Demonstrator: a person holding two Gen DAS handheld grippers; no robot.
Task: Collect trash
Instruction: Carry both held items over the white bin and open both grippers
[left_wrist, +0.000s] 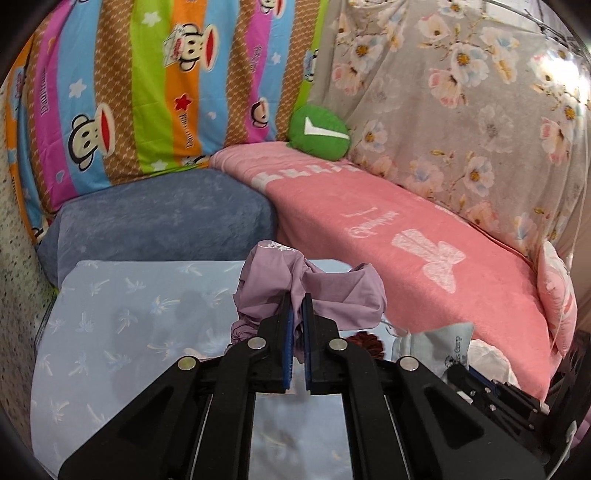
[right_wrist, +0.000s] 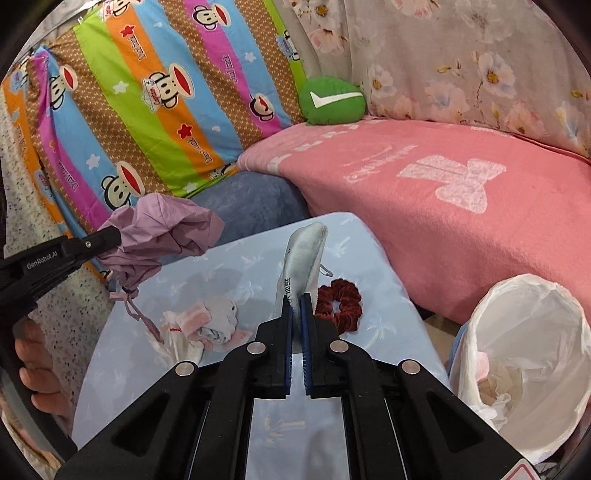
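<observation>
My left gripper (left_wrist: 296, 301) is shut on a crumpled purple drawstring bag (left_wrist: 325, 291), held above the light-blue table (left_wrist: 129, 314); the bag also shows in the right wrist view (right_wrist: 162, 229), at the left, with its cord hanging down. My right gripper (right_wrist: 296, 301) is shut on a pale silvery-blue packet (right_wrist: 303, 254), held upright above the table (right_wrist: 373, 258); the packet also shows in the left wrist view (left_wrist: 436, 341). A crumpled white and pink wrapper (right_wrist: 207, 321) and a dark red scrunchie (right_wrist: 338, 302) lie on the table. A bin lined with a white bag (right_wrist: 524, 354) stands at the right, with some rubbish inside.
A pink blanket (right_wrist: 461, 206) covers the seat behind the table. A blue-grey cushion (left_wrist: 162, 221), a striped monkey-print cloth (left_wrist: 140, 92), a green round cushion (right_wrist: 332, 99) and a floral sheet (left_wrist: 461, 92) are at the back. A person's bare foot (right_wrist: 37, 369) is at the left.
</observation>
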